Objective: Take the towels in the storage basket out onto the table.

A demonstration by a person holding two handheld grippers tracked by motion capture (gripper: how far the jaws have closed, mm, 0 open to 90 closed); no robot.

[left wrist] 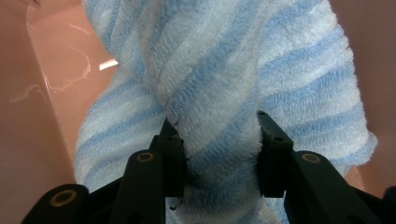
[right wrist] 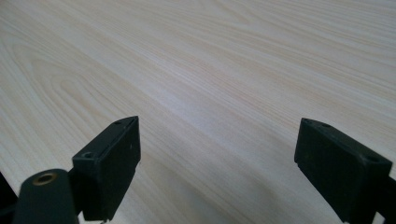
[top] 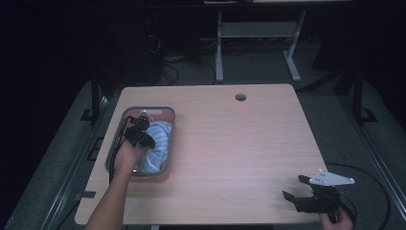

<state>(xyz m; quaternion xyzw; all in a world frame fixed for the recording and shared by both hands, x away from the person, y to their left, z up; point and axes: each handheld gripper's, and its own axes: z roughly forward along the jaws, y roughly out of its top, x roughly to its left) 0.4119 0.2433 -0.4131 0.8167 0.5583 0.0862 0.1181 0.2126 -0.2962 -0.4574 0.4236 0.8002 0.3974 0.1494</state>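
A blue-and-white striped towel [top: 157, 143] lies bunched inside a pink tray [top: 168, 116] at the table's left. My left gripper [top: 141, 135] reaches down into the tray. In the left gripper view its jaws pinch a thick fold of the striped towel [left wrist: 219, 84], with my left gripper [left wrist: 218, 154] shut on that fold and the tray's pink wall [left wrist: 42, 93] behind it. My right gripper [top: 296, 188] rests near the table's front right corner, jaws spread wide. In the right gripper view my right gripper [right wrist: 217, 163] holds nothing and bare wood lies between its jaws.
The light wooden table [top: 239, 143] has a round cable hole [top: 240, 97] near its far edge. Beyond the table stand a white desk frame [top: 253, 38] and loose cables on a dark floor. A black cable trails from my right gripper off the table's right side.
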